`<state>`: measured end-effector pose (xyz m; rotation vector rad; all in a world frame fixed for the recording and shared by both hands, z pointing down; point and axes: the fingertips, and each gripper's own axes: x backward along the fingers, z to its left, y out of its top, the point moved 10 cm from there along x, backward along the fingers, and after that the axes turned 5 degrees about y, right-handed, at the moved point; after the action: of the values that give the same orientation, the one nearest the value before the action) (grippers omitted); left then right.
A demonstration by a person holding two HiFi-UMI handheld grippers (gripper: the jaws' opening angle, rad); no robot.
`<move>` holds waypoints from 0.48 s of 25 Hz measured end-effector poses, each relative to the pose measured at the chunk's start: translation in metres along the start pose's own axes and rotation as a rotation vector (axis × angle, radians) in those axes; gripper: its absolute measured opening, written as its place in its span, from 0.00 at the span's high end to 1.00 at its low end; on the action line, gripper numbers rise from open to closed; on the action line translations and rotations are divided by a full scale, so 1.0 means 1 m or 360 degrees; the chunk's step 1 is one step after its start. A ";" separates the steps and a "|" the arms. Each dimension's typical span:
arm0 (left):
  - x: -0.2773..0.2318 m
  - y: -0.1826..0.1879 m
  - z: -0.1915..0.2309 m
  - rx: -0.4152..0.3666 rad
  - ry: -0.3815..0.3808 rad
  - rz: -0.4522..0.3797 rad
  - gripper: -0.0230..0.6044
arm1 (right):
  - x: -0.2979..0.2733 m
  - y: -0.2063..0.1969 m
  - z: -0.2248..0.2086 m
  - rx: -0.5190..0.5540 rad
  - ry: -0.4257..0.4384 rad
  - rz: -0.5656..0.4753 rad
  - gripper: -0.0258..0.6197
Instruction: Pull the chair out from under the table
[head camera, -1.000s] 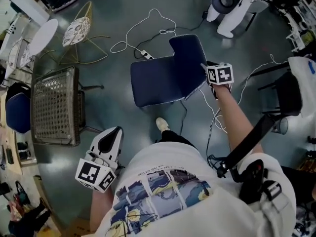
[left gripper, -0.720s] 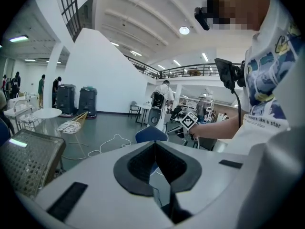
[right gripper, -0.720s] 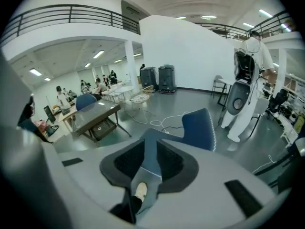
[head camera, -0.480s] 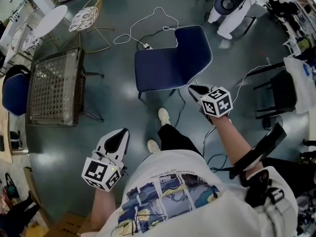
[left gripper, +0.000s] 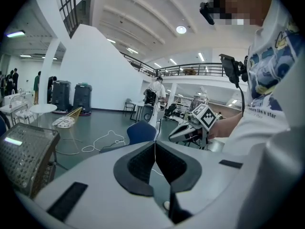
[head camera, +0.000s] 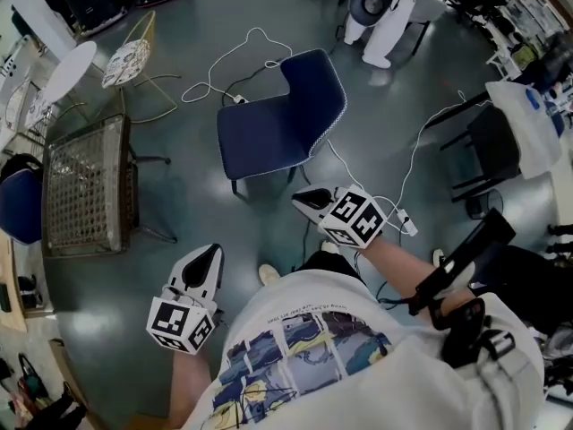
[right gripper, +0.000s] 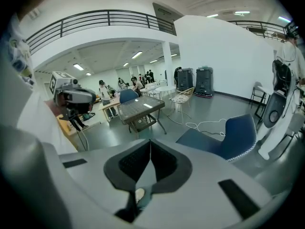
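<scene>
The dark blue plastic chair (head camera: 277,133) stands on open floor, right of the mesh worktop (head camera: 85,186). The right claw (head camera: 303,197) has just been closing, empty and now pressed together. The left claw (head camera: 208,256) is also together. The loose white cable (head camera: 376,186) could snag chair legs or feet.

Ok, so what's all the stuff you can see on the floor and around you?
blue chair: one, dark blue, middle of the floor, standing free
cables: at least two, white, looping on the floor round the blue chair
mesh table: one, grey, left side
second chair: one, blue, left edge by the mesh table
wire chair: one, pale, patterned seat, upper left
round table: one, white, upper left
black chair: one, right side
shirt: one, white with pictures, bottom
left gripper: one, white, shut, empty
right gripper: one, white, near the blue chair, jaws just closed, empty
</scene>
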<state>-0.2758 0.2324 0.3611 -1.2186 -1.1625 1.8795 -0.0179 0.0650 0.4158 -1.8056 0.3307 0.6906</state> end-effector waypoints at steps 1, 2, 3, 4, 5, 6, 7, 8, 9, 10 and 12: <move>-0.006 0.000 0.000 -0.0007 -0.0002 -0.0002 0.94 | 0.000 0.001 0.000 0.0021 0.0008 -0.0007 0.94; -0.011 -0.001 -0.001 -0.0012 -0.0002 -0.0004 0.94 | -0.001 0.000 -0.001 0.0043 0.0018 -0.0011 0.94; -0.017 -0.004 -0.003 -0.0015 -0.0001 -0.0005 0.94 | -0.001 -0.003 -0.001 0.0062 0.0032 -0.0014 0.94; -0.023 -0.006 -0.008 -0.0017 -0.0003 -0.0008 0.94 | 0.001 -0.007 -0.002 0.0079 0.0045 -0.0015 0.94; -0.031 -0.005 -0.016 -0.0020 -0.0008 -0.0011 0.94 | 0.007 -0.011 -0.003 0.0103 0.0052 -0.0014 0.94; -0.040 -0.003 -0.025 -0.0024 -0.0018 -0.0013 0.94 | 0.016 -0.014 -0.005 0.0136 0.0050 -0.0010 0.94; -0.051 0.001 -0.036 -0.0028 -0.0031 -0.0012 0.94 | 0.027 -0.017 -0.009 0.0167 0.0046 -0.0005 0.94; -0.063 0.006 -0.048 -0.0030 -0.0045 -0.0007 0.94 | 0.038 -0.020 -0.014 0.0185 0.0045 -0.0006 0.94; -0.075 0.011 -0.060 -0.0031 -0.0058 -0.0001 0.94 | 0.050 -0.023 -0.021 0.0189 0.0050 -0.0012 0.94; -0.086 0.015 -0.073 -0.0032 -0.0070 0.0005 0.94 | 0.062 -0.025 -0.028 0.0188 0.0058 -0.0017 0.94; -0.107 0.022 -0.097 -0.0041 -0.0090 0.0017 0.94 | 0.083 -0.031 -0.045 0.0202 0.0067 -0.0024 0.94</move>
<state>-0.1449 0.1668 0.3635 -1.1944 -1.2160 1.9236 0.0780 0.0433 0.3991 -1.7020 0.3800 0.6086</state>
